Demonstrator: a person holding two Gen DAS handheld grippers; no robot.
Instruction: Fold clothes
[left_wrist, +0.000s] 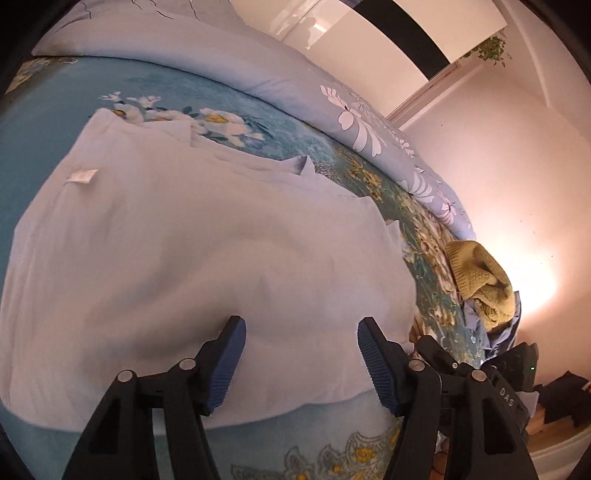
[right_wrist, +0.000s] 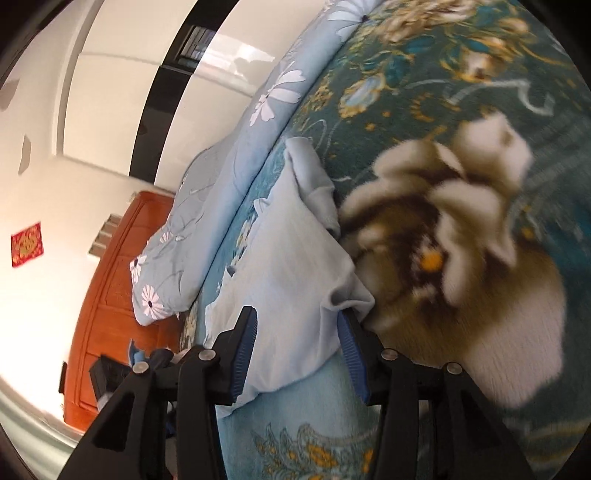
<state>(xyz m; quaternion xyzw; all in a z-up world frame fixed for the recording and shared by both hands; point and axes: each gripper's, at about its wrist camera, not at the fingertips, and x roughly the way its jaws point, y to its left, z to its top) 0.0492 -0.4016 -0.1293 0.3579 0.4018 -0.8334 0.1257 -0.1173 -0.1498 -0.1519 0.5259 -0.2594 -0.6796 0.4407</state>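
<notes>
Pale blue shirt (left_wrist: 192, 266) spread flat on a flowered bedspread (left_wrist: 44, 122), likely thin, light, limp and best pinched at a hem or corner, with left gripper (left_wrist: 301, 363) and right gripper (right_wrist: 297, 354) both apart, clamping nothing.

1. My left gripper (left_wrist: 301, 325) fills the bottom of the view, its two blue-padded fingers (left_wrist: 227, 363) spread apart with nothing between them.
2. Just beyond the fingertips lies a pale lilac garment (left_wrist: 177, 258), spread fairly flat, a small white label (left_wrist: 82, 176) on its left side.
3. Under it is a teal flowered blanket (left_wrist: 295, 439).
4. A lilac flowered quilt (left_wrist: 258, 62) runs behind.
5. A yellow knitted piece (left_wrist: 480, 280) sits on a heap at right.
</notes>
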